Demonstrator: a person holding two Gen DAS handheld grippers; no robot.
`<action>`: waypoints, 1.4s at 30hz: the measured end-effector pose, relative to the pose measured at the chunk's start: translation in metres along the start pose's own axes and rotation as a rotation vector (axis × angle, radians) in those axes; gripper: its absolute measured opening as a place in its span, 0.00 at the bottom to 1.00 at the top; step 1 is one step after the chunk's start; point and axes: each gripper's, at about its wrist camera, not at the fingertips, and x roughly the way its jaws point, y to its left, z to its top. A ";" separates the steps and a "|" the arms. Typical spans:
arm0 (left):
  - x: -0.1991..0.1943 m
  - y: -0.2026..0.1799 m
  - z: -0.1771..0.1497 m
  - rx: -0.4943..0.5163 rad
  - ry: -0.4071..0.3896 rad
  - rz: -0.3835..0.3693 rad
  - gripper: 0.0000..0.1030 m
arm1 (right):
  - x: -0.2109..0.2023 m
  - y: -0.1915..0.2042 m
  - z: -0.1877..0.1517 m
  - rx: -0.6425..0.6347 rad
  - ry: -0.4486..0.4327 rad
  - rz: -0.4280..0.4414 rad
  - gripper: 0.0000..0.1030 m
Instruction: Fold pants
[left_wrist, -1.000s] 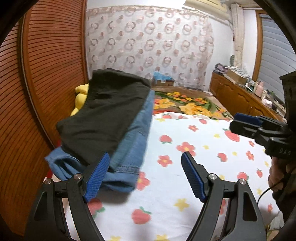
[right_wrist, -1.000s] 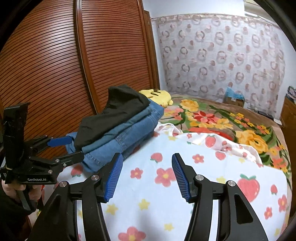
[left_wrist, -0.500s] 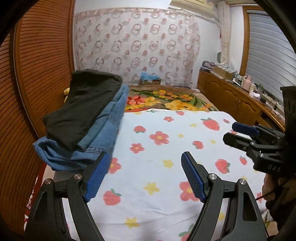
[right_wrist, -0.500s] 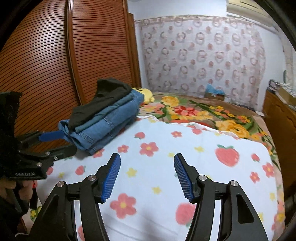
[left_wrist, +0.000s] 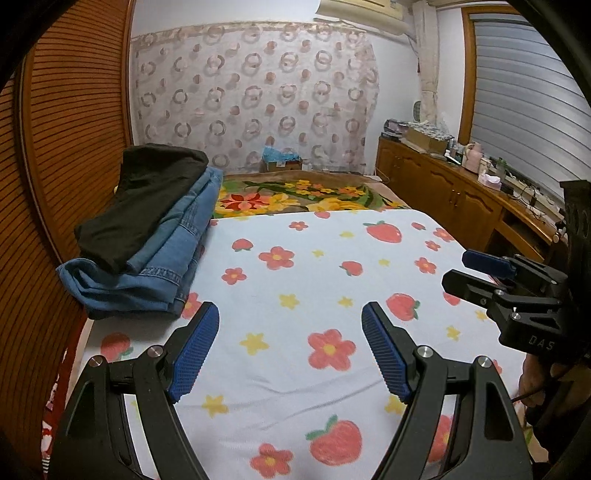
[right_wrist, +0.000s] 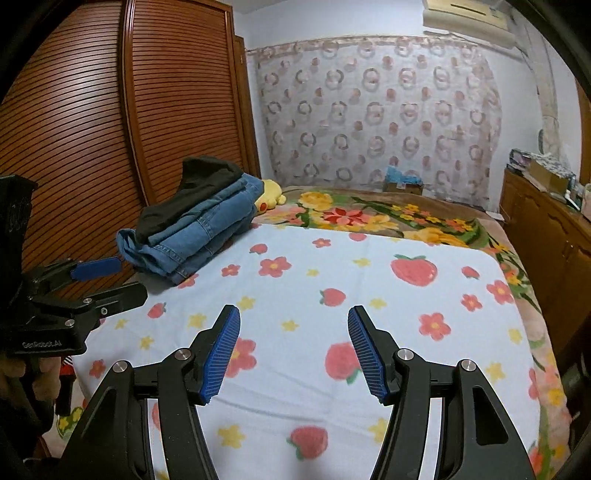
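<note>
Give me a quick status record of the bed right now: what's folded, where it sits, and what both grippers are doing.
stack: black pants on top of folded jeans
stack place: far-left part of the strawberry sheet, by the wooden wardrobe
beyond stack: yellow plush toy on the floral blanket
left gripper: fingers apart, nothing between them
right gripper: just been opening, nothing between its fingers
unfolded pants: none in view
</note>
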 end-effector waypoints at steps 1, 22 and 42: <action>-0.004 -0.002 -0.001 0.003 -0.003 0.001 0.78 | -0.004 0.001 -0.002 0.004 -0.004 -0.006 0.61; -0.050 -0.032 0.002 0.042 -0.070 -0.026 0.78 | -0.053 0.006 -0.024 0.062 -0.074 -0.058 0.82; -0.077 -0.034 0.007 0.026 -0.141 -0.018 0.78 | -0.091 0.014 -0.032 0.059 -0.155 -0.185 0.83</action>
